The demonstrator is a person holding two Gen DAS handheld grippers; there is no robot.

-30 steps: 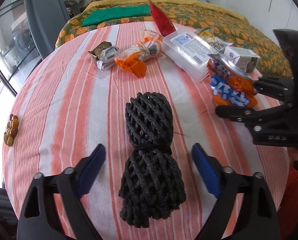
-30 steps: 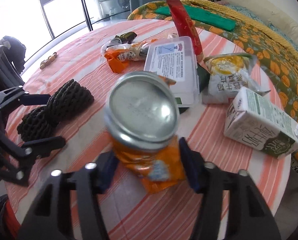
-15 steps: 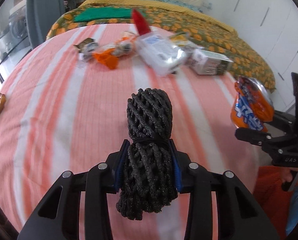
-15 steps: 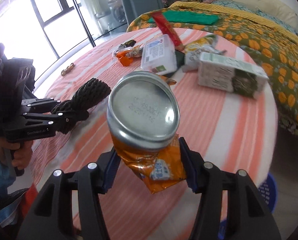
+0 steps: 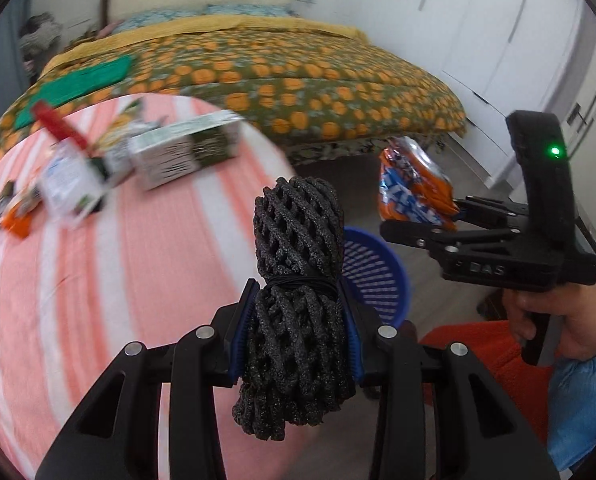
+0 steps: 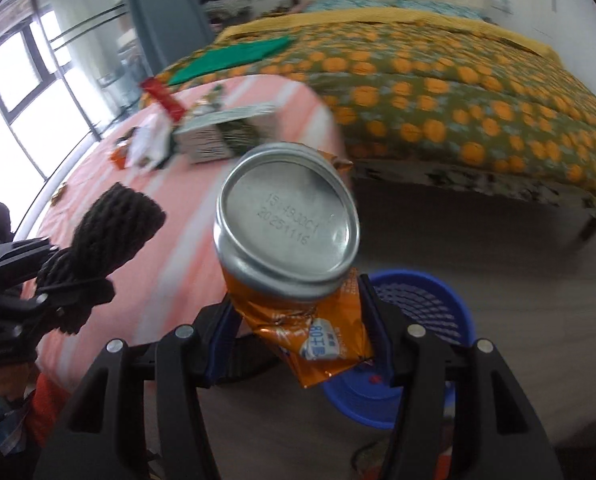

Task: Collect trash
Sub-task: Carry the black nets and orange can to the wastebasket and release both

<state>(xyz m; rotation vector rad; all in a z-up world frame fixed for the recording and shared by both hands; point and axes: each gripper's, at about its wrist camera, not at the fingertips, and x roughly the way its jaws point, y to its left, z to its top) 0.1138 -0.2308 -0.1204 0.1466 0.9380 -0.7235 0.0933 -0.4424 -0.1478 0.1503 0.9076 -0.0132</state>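
my left gripper [image 5: 298,340]: pinching black foam net [image 5: 298,280]
my right gripper [image 6: 298,320]: pinching crushed orange can [image 6: 290,256]
blue basket [image 6: 438,308]: four o'clock of can

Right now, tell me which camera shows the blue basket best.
The right wrist view: the blue basket shows its slatted wall, rim and floor beyond the crushed orange can. In the left wrist view the black foam net hides most of it.
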